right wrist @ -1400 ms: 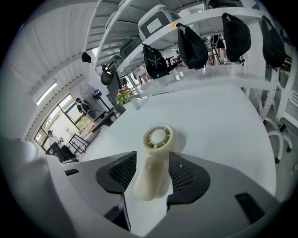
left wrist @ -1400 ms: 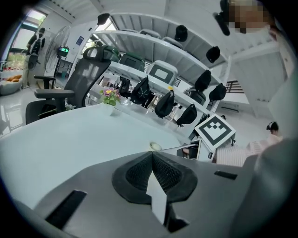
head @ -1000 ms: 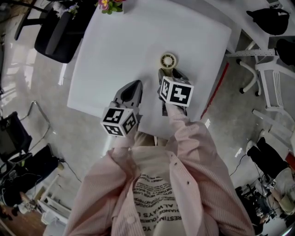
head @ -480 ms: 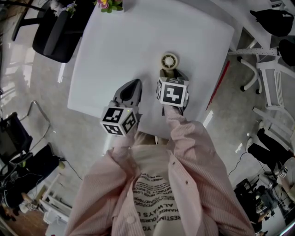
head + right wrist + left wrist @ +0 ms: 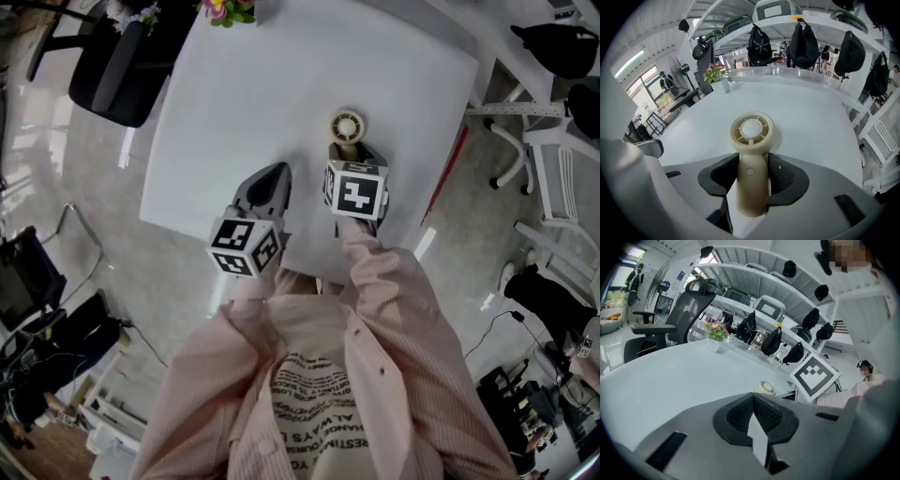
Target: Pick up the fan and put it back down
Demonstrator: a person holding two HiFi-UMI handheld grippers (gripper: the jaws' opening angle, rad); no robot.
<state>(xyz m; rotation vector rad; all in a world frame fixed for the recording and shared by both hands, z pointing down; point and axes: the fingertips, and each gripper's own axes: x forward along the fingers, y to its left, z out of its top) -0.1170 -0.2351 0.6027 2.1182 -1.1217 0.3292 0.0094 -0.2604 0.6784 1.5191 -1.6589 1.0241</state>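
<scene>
Item: one cream fan (image 5: 751, 140), with a round head and straight handle, found at the near right part of a white table (image 5: 272, 84). The head pointed away from the person. We could not tell whether it rested on the top or hung just clear of it. Item: right gripper (image 5: 348, 152), reached forward on a pink-sleeved arm and pitched steeply downward, its marker cube facing up. Its jaws stood wide, one on each side of the fan's handle, and both dark pads lay against the handle, so we recorded the fan as gripped. Item: left gripper (image 5: 753, 414), held to the left of the right one and a little nearer the body, over the table's near edge and angled gently downward. Its jaws were closed together with nothing between them, and the fan sat well ahead of it and to its right. Item: a pot of flowers (image 5: 225, 11) at the table's far edge. Item: a dark chair (image 5: 117, 61) beside the far left corner.
</scene>
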